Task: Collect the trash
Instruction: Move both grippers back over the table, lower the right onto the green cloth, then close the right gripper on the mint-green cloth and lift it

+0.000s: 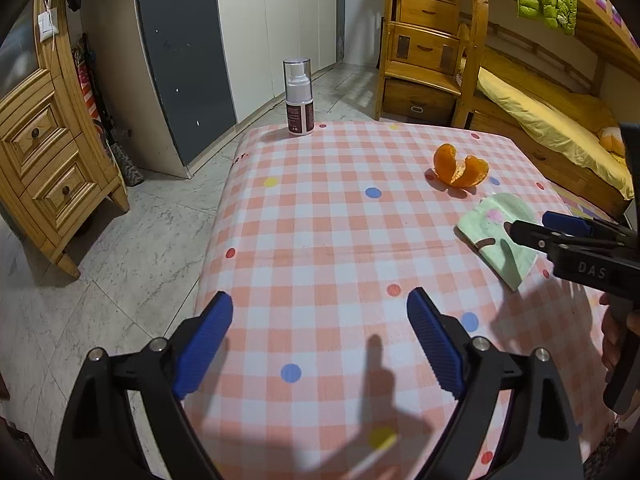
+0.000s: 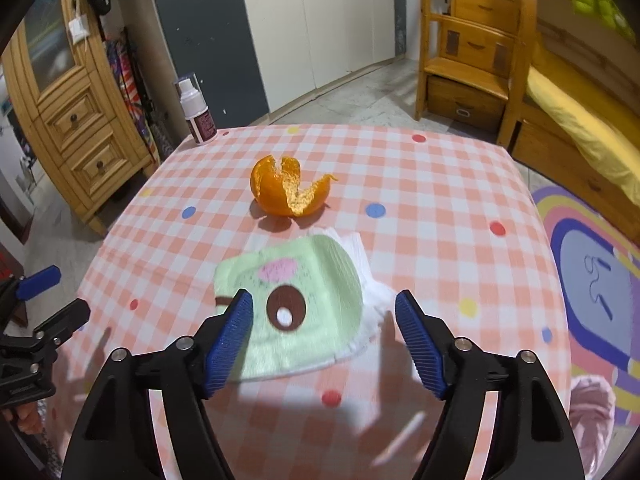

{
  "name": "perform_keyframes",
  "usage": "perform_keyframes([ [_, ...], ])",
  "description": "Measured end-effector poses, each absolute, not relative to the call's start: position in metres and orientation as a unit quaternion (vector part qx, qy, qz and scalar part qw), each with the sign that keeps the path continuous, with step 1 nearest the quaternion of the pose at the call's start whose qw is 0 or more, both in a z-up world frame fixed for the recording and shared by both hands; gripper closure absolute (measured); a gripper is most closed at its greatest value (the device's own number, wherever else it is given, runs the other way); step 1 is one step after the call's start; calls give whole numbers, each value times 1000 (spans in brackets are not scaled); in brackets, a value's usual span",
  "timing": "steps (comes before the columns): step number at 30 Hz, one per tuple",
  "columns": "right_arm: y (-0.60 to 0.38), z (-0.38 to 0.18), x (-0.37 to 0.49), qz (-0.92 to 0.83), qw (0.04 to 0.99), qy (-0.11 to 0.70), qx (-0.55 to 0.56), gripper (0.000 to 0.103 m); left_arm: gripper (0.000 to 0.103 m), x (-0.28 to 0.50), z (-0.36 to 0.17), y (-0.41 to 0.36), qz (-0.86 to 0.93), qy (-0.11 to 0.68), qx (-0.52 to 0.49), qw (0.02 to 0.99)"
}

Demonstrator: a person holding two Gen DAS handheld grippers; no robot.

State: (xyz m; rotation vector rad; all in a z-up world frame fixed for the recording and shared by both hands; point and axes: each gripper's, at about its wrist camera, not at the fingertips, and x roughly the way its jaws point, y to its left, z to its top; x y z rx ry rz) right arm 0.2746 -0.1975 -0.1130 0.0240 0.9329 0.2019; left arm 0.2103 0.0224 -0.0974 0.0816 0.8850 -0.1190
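Note:
An empty orange peel lies on the pink checked tablecloth. Just in front of it is a flat green tissue packet with a cartoon face, lying on white tissue. My right gripper hovers over the packet with its jaws wide on either side, the pads not touching it. My left gripper stands open above bare cloth at the table's left side, with nothing between its fingers.
A white spray bottle stands at the table's far left corner. A wooden dresser is on the left, wooden drawer steps and a bunk bed on the right. A colourful rug and a pink bag lie beside the table.

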Motion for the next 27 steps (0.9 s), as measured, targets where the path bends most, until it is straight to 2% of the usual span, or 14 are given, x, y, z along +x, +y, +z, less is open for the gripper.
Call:
perform_keyframes([
  [6, -188, -122, 276, 124, 878, 463, -16, 26, 17, 210, -99, 20, -58, 431, 38, 900],
  [8, -182, -123, 270, 132, 877, 461, -33, 30, 17, 209, -100, 19, -57, 432, 39, 899],
  [10, -181, -121, 265, 138, 878, 457, -34, 40, 17, 208, -101, 19, -56, 433, 38, 899],
  [12, -180, -119, 260, 146, 877, 456, -26, 58, 17, 206, -101, 18, -55, 434, 38, 899],
  [13, -179, -119, 259, 148, 878, 455, -26, 60, 17, 205, -101, 18, -55, 434, 38, 898],
  [14, -178, -118, 256, 151, 878, 453, -25, 71, 17, 205, -101, 17, -57, 435, 38, 898],
  [15, -178, -116, 253, 157, 879, 450, -19, 87, 17, 204, -101, 16, -58, 435, 40, 898],
  [16, -178, -112, 251, 156, 882, 445, -14, 95, 17, 203, -100, 15, -58, 434, 41, 898],
  [27, -226, -61, 225, 95, 911, 401, 9, 97, 17, 221, -95, -29, -117, 414, 38, 902],
])
